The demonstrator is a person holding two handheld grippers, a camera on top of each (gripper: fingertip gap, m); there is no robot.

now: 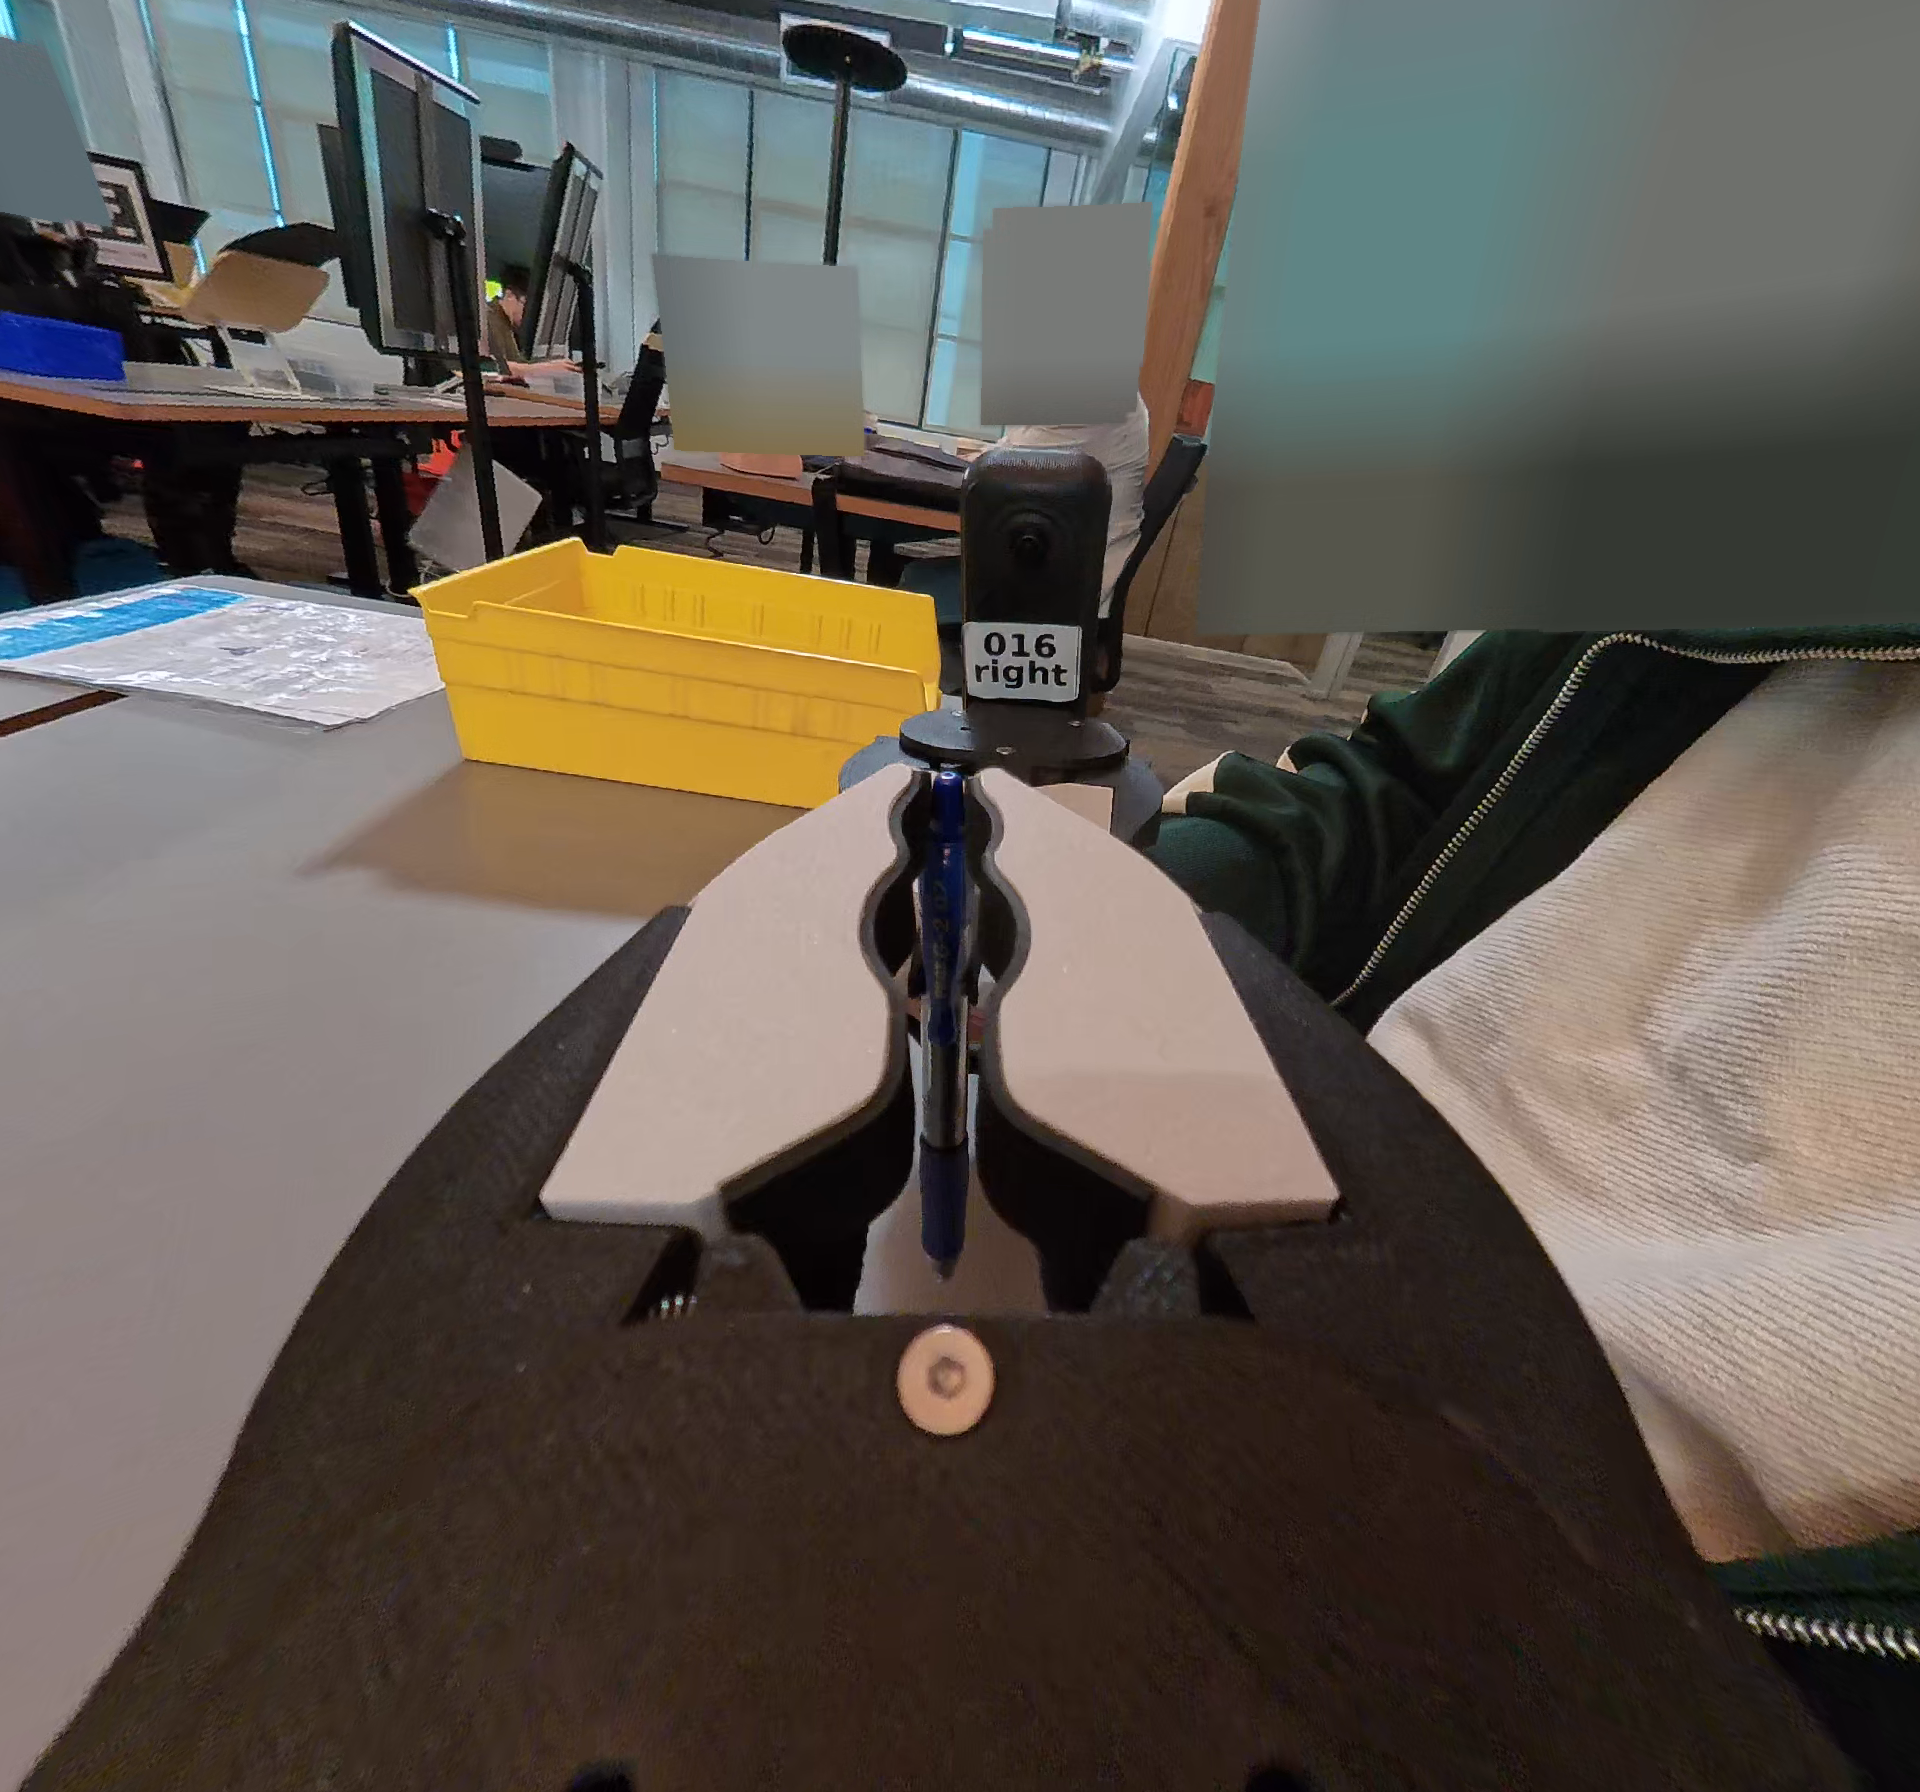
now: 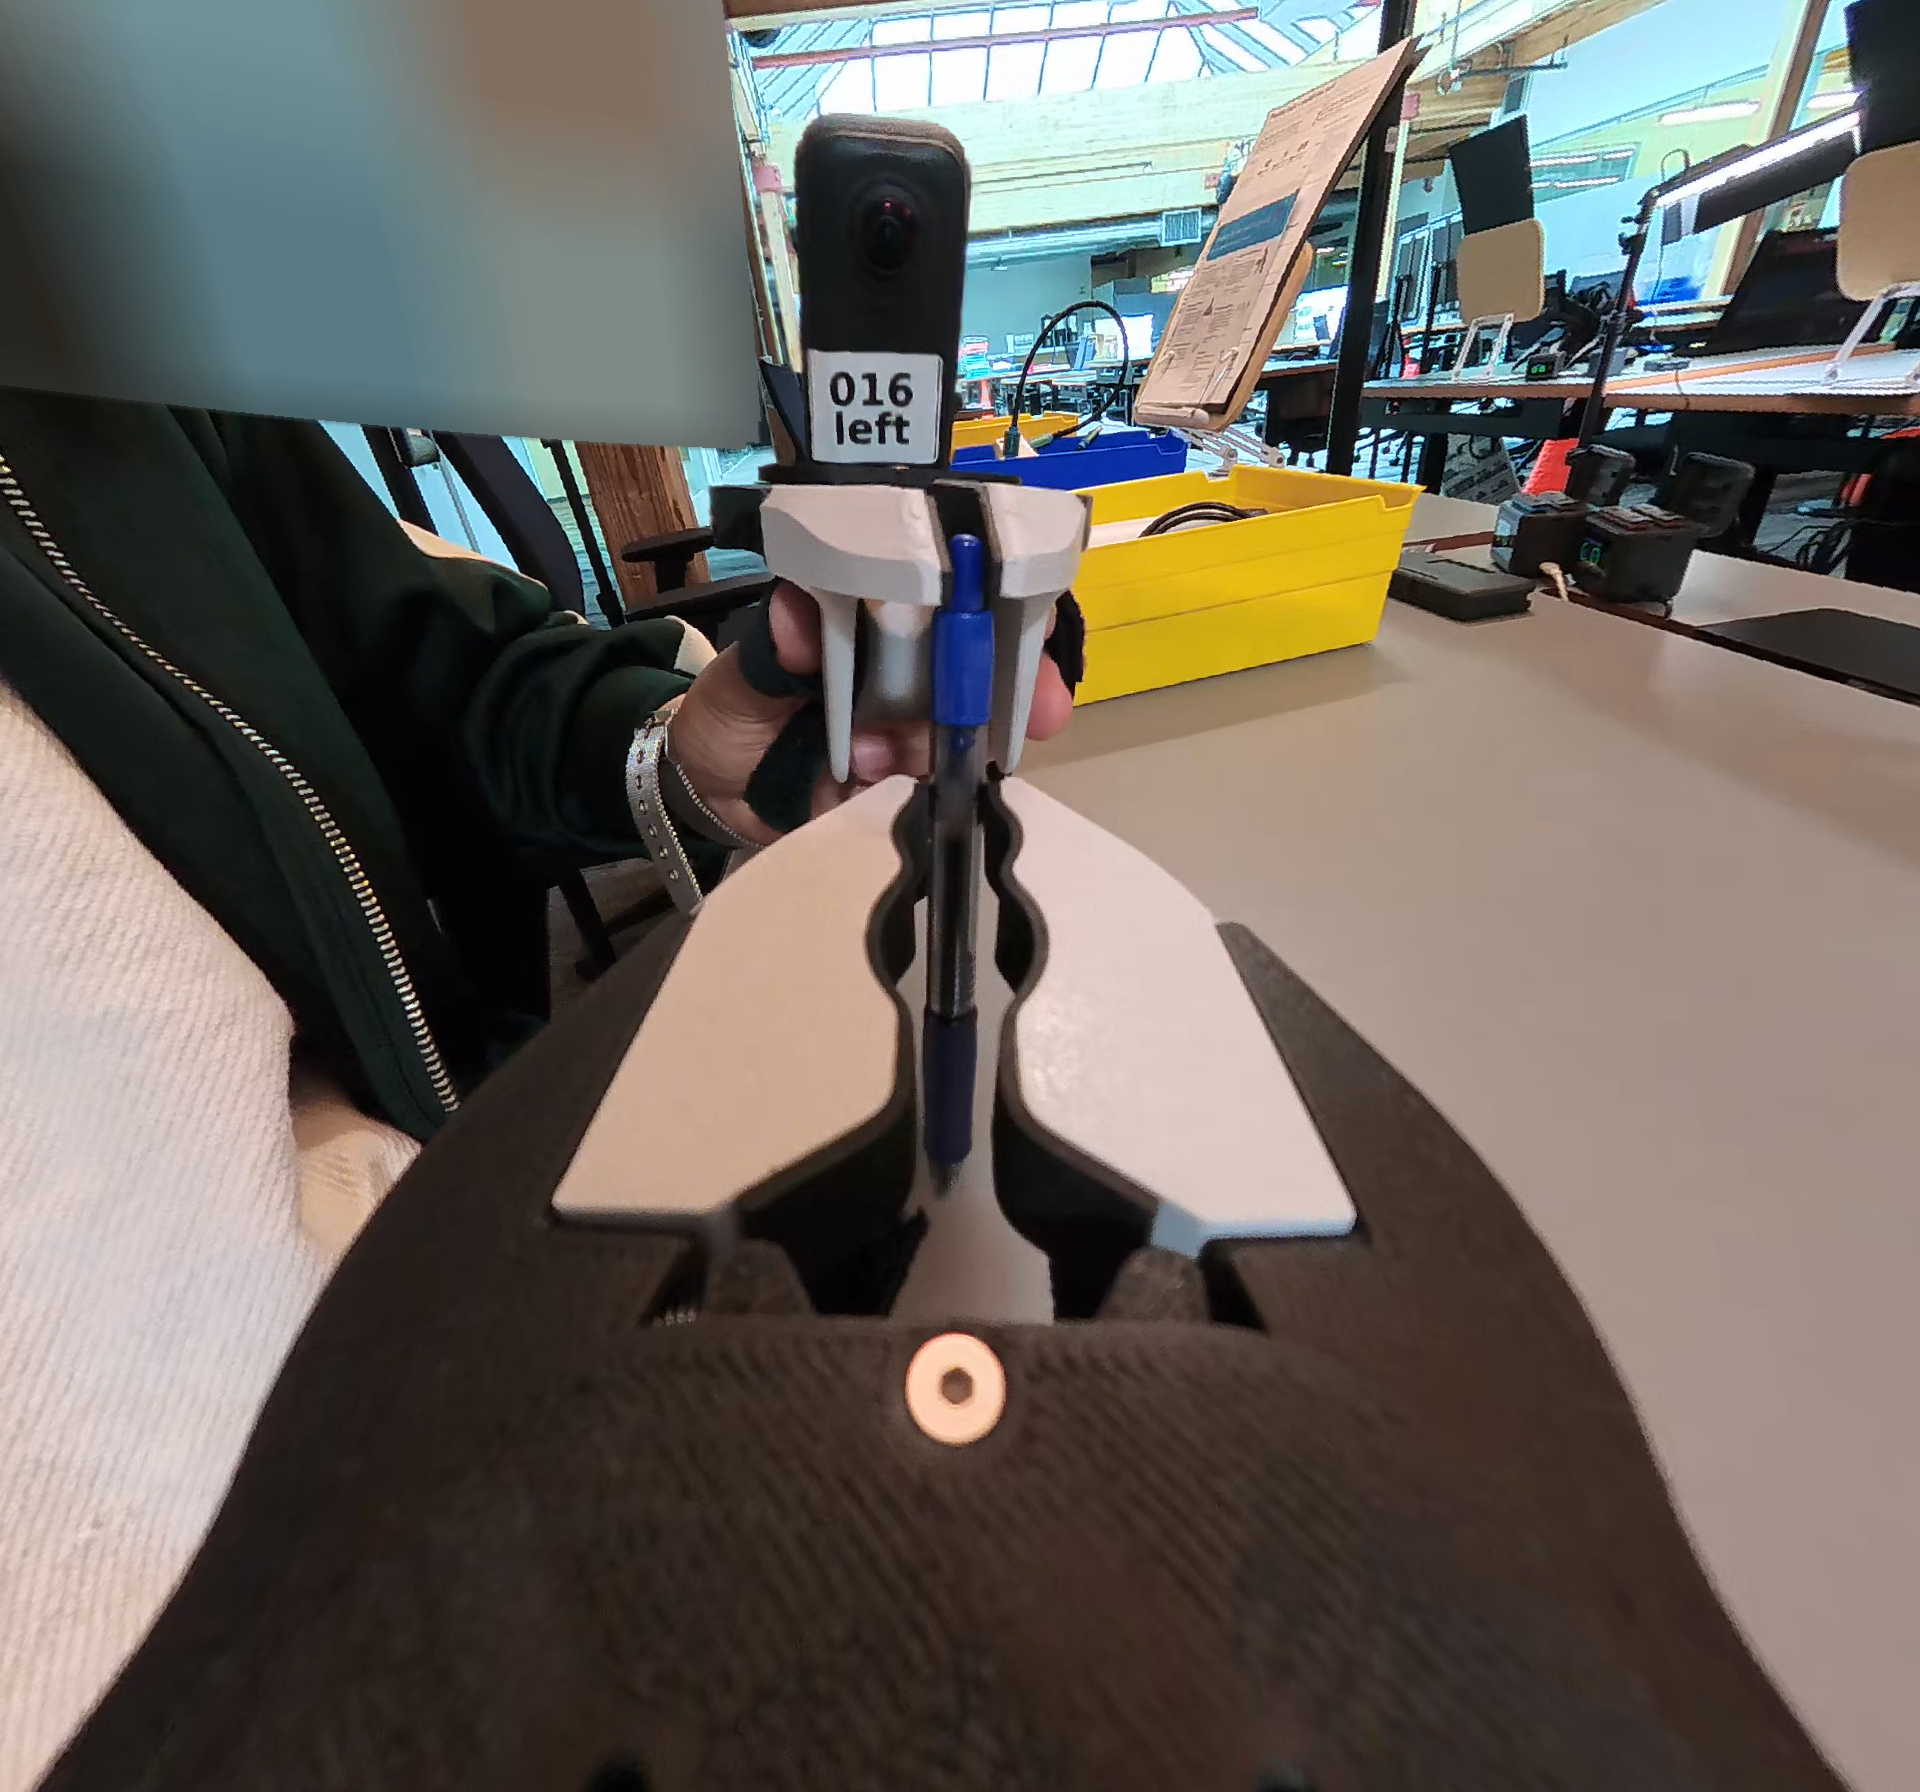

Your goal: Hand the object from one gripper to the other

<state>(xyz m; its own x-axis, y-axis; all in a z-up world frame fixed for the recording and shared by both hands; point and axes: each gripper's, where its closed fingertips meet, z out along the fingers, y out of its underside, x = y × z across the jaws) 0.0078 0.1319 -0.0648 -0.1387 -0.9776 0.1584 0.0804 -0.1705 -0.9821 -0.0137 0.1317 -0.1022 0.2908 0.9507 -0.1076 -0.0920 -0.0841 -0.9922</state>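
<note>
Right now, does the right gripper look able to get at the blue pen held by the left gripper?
Probably yes. The blue pen, clamped in the left gripper, already runs between the fingers of the right gripper, with nothing in between. Whether those fingers grip it yet, I cannot tell.

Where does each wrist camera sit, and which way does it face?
Left wrist view: sits on the left gripper, looking along its jaws past the pen to a black camera opposite; the person's green jacket shows at right.
Right wrist view: sits on the right gripper, facing the left gripper and the hand holding it; the jacket shows at left.
Shared: the views face each other, and both show the pen, the jacket and the grey table.
</note>
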